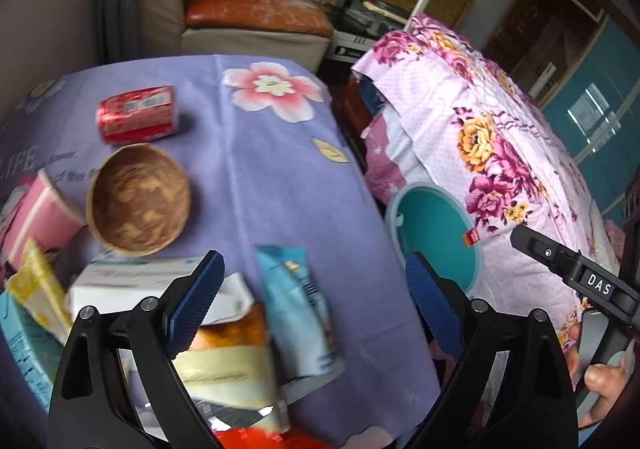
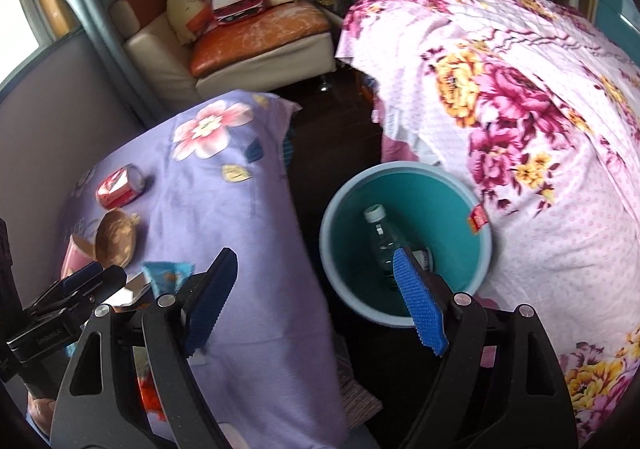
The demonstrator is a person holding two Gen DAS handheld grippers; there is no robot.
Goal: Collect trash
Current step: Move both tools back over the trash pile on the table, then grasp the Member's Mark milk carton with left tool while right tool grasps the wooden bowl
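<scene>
Partly hidden bottle (image 2: 382,239) (behind right gripper (image 2: 316,301))

"DAS" stands on the right tool's black arm (image 1: 599,284); "LIFE" on the purple tablecloth (image 1: 280,177).

I see a cream sofa (image 2: 168,49) with an orange cushion (image 2: 256,33) against the far wall, a window (image 2: 28,25) at left, and dark flooring (image 2: 332,129).

Wooden bowl (image 1: 138,197) on purple tablecloth (image 1: 272,185); floral bedspread (image 2: 520,121).
</scene>
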